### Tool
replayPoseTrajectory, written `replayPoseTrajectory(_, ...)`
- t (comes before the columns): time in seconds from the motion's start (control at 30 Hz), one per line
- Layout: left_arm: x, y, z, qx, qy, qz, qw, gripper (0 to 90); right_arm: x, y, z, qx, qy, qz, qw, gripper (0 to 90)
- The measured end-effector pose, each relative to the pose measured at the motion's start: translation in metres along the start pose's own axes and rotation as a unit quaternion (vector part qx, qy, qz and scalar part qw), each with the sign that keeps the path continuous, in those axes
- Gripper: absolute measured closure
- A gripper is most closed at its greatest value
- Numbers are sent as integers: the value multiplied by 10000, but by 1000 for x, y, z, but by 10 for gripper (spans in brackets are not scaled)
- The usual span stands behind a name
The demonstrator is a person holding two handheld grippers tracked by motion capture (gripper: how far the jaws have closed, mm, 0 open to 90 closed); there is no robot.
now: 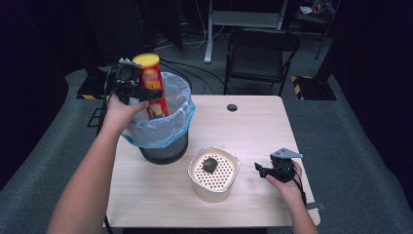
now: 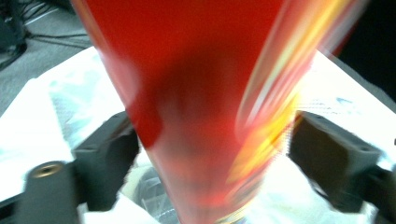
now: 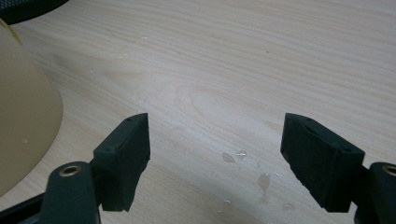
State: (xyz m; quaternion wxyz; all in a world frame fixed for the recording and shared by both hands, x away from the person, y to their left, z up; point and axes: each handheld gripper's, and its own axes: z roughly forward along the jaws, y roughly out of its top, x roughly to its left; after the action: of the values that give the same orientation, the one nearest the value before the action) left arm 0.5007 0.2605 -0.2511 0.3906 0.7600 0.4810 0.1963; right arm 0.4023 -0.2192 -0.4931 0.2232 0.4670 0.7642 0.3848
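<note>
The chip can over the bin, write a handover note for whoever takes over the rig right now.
Left gripper: over the lined waste bin, jaws apart around the red chip can; a gap shows on each side, and the can is blurred and tilted, apparently dropping in.
Right gripper: open, empty, resting low over the table right of the cream strainer tub.
Done: can brought to the bin.
Left: confirm the can lands inside; a dark lump sits on the tub's perforated insert, possibly next.

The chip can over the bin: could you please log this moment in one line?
left claw: open | chip can: dropping into lined bin | right claw: open, idle
</note>
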Motion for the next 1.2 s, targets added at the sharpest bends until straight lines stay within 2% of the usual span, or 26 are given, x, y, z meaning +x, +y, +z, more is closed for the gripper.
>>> replayPoseTrajectory(0.17,7,-8,-14,-100,2,-11,9999,147,0,0,0,13,11,15,10000,238)
replayPoseTrajectory(0.27,6,-12,-26,-180,-47,99,9998,171,0,0,0,2,-6,-4,10000,238)
replayPoseTrajectory(0.3,3,-17,-36,-284,-130,138,9994,191,0,0,0,11,-3,-41,10000,238)
replayPoseTrajectory(0.33,3,-17,-36,-284,-130,138,9994,206,0,0,0,11,-3,-41,10000,238)
replayPoseTrajectory(0.4,-1,-22,-45,-323,-267,186,9989,217,0,0,0,12,-1,-33,10000,238)
replayPoseTrajectory(0.5,-9,-33,-55,-268,-416,351,9982,258,1,0,0,49,4,-16,10000,239)
replayPoseTrajectory(0.67,-18,-52,-69,-264,-681,483,9962,281,2,0,0,46,-3,-17,10000,240)
replayPoseTrajectory(0.7,-22,-58,-75,-260,-768,547,9952,294,2,0,0,53,-8,-19,10000,242)
replayPoseTrajectory(0.77,-25,-61,-78,-257,-802,578,9948,297,3,0,0,49,-4,-16,10000,242)
replayPoseTrajectory(0.87,-31,-73,-85,-233,-957,717,9925,318,2,0,1,46,-6,-19,10000,243)
replayPoseTrajectory(0.93,-34,-81,-88,-195,-992,819,9915,320,2,0,0,46,1,-6,10000,244)
replayPoseTrajectory(0.97,-36,-91,-89,-158,-1017,873,9908,325,2,-1,0,35,-13,-2,10000,244)
replayPoseTrajectory(1.0,-36,-91,-89,-158,-1017,873,9908,325,2,-1,0,35,-13,-2,10000,244)
replayPoseTrajectory(1.13,-38,-112,-86,-125,-1124,847,9900,327,2,-1,0,50,-19,-8,10000,245)
replayPoseTrajectory(1.2,-36,-130,-81,-131,-1093,892,9899,328,2,-1,1,46,-17,-28,10000,245)
